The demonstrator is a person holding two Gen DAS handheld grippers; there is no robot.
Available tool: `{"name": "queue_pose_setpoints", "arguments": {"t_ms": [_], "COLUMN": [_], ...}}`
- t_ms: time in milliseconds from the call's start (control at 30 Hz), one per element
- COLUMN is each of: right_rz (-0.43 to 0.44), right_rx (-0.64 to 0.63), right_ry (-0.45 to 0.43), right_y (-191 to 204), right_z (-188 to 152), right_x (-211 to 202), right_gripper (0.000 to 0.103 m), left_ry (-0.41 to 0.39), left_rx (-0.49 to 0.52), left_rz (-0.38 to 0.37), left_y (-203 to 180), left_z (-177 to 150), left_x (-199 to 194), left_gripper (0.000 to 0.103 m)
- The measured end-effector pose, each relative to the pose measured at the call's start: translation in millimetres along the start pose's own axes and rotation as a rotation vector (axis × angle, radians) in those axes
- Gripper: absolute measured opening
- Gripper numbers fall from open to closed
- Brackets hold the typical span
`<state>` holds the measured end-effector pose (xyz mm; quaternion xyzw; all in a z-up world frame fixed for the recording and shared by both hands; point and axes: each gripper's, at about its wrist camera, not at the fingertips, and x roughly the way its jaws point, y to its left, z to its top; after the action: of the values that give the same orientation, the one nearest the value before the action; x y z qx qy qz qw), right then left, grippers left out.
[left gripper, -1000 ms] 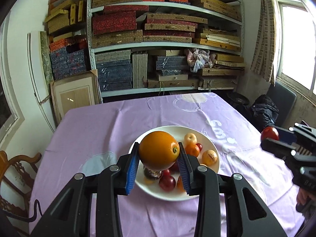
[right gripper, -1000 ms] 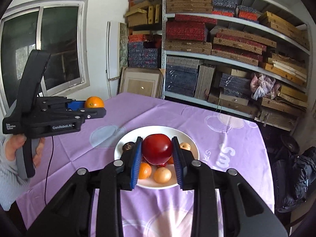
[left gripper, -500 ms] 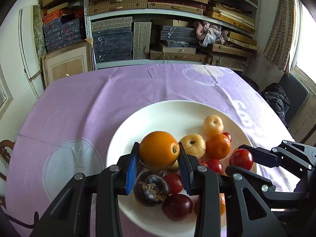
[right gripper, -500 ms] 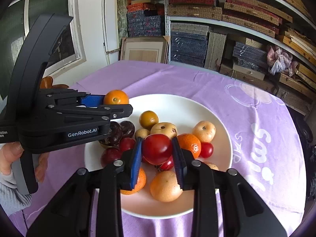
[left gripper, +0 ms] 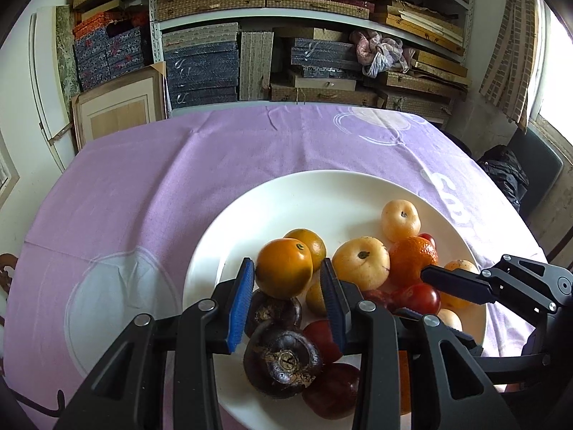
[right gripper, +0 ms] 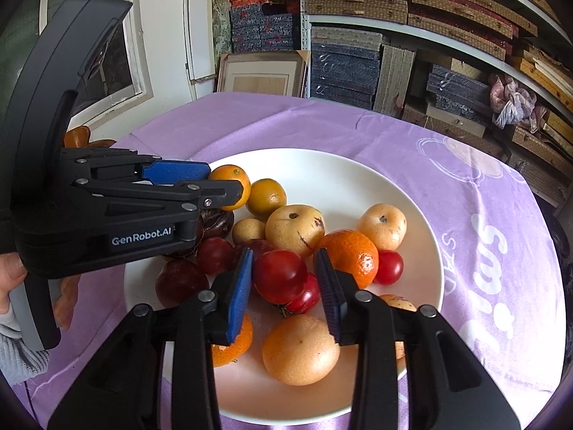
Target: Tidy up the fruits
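While both grippers hang low over the white plate, each has a fruit between its fingers.
The right gripper has just been opening; the red fruit sits loose between its pads on the pile at the plate's near side. The left gripper squeezes an orange near the plate's left edge. Farther back, purple cloth covers the table.

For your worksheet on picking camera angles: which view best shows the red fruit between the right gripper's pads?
The right wrist view: the red fruit sits large and central in the right gripper. In the left wrist view it appears small, partly hidden by gripper fingers.
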<state>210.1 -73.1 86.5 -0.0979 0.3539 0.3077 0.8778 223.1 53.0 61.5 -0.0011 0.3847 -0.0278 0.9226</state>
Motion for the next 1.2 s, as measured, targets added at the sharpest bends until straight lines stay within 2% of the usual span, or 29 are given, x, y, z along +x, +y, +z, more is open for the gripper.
{"name": "queue_pose_setpoints", "arguments": {"t_ms": [100, 300, 400, 533, 700, 767, 867, 1033, 1200], "right_rz": [-0.006, -0.018, -0.020, -0.025, -0.014, -0.002, 0.000, -0.028, -0.054], "right_rx": [0.002, 0.013, 0.029, 0.039, 0.066, 0.080, 0.094, 0.126, 0.178], "right_ry": [-0.017, -0.064, -0.092, -0.132, -0.161, -0.168, -0.164, -0.126, -0.106], "right_y": [0, 1, 4, 11, 21, 24, 29, 36, 33], "right_z": [2, 7, 6, -3, -29, -44, -70, -107, -131], "right_x": [-9, -46, -72, -106, -142, -152, -163, -161, -151], "right_gripper": [0.043, 0.043, 0.044, 0.053, 0.062, 0.065, 0.071, 0.081, 0.087], "left_ry": [-0.012, -0.045, -0.072, -0.113, -0.141, -0.152, -0.158, -0.141, -0.130], "left_rx": [-0.005, -0.001, 0.007, 0.022, 0.023, 0.021, 0.009, 0.002, -0.022], "left_rz": [0.007, 0.012, 0.017, 0.035, 0.035, 0.039, 0.044, 0.065, 0.085], "left_y": [0, 0, -4, -12, -20, -26, -33, -45, -45], "left_z": [0, 3, -1, -16, -48, -64, -92, -131, -151], "left_x": [-8, -40, -64, -99, -130, -140, -148, -145, -136], "left_gripper": [0.038, 0.040, 0.044, 0.055, 0.060, 0.069, 0.073, 0.085, 0.090]}}
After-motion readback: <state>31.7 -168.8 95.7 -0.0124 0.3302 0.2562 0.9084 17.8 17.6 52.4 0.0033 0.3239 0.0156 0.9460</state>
